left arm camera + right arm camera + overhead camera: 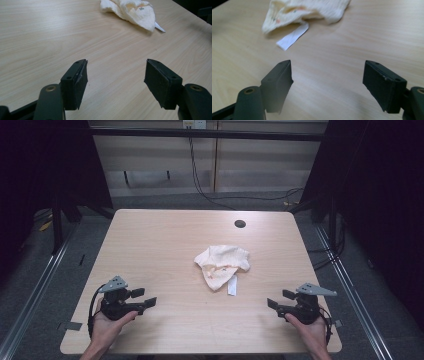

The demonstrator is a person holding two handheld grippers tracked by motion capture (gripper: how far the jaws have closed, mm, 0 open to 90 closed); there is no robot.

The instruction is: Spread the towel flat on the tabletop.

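My left gripper point(145, 298) and right gripper point(276, 301) gape wide, empty (both low); crumpled cloth point(222, 263) lies ahead, between them, well apart.

Bare table point(165, 240) all round crumpled cloth point(222, 265), white tag point(232, 285) alongside, seemingly nothing blocking.

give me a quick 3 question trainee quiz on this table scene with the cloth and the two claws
1. True or false: the left claw is shut on the crumpled cloth.
2. Multiple choice: the white tag sticks out from the cloth's edge
A) toward the person
B) toward the far side of the table
3. Fill in: the dark round hole in the wooden table lies ____ the cloth, as seen from the person.

Key:
1. False; both the left claw and the right claw are open, apart from the cloth.
2. A
3. beyond
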